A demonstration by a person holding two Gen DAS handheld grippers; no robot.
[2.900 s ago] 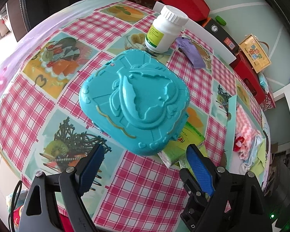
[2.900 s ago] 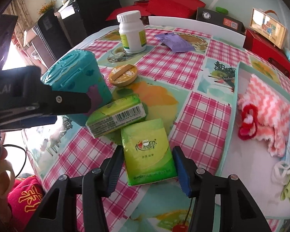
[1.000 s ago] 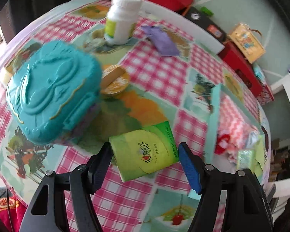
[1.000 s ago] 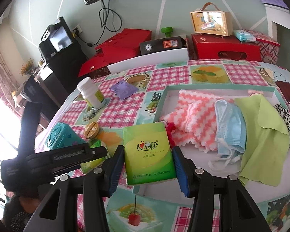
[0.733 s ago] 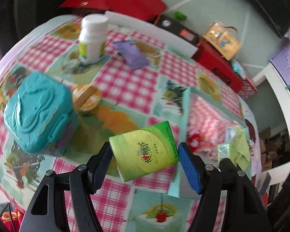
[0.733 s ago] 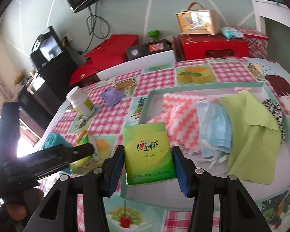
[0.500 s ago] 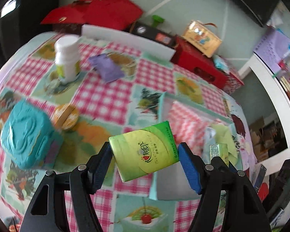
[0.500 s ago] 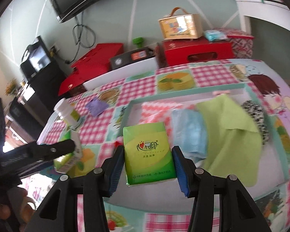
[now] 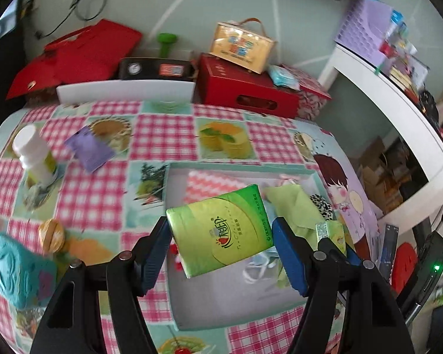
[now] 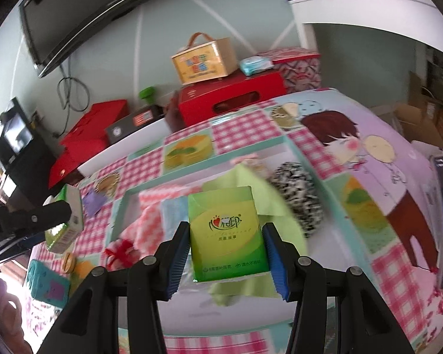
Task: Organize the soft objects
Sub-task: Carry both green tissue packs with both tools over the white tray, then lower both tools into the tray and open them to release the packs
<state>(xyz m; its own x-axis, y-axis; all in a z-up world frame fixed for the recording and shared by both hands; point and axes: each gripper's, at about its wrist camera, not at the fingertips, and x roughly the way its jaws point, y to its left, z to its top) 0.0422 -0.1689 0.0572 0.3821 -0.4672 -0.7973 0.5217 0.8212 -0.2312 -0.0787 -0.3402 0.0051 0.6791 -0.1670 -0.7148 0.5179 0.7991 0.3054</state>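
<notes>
A green and yellow tissue pack (image 9: 221, 230) with a red heart logo. Blue pads line the black fingers (image 9: 289, 256). The desk (image 9: 162, 129) wears a pink-and-white checked cloth with fruit pictures. A pink zigzag towel (image 9: 212, 184), lime green cloth (image 10: 251, 183) and black-and-white spotted item (image 10: 298, 200).

Across the checked table (image 9: 162, 129): white pill bottle (image 9: 34, 155) at the left edge, purple sachet (image 9: 88, 149) near it, round orange lid (image 9: 51, 234) just beside a teal embossed case (image 9: 17, 277). Behind the table: red boxes (image 9: 245, 91), yellow carry case (image 9: 240, 47) on top, green dumbbell (image 9: 167, 39).
</notes>
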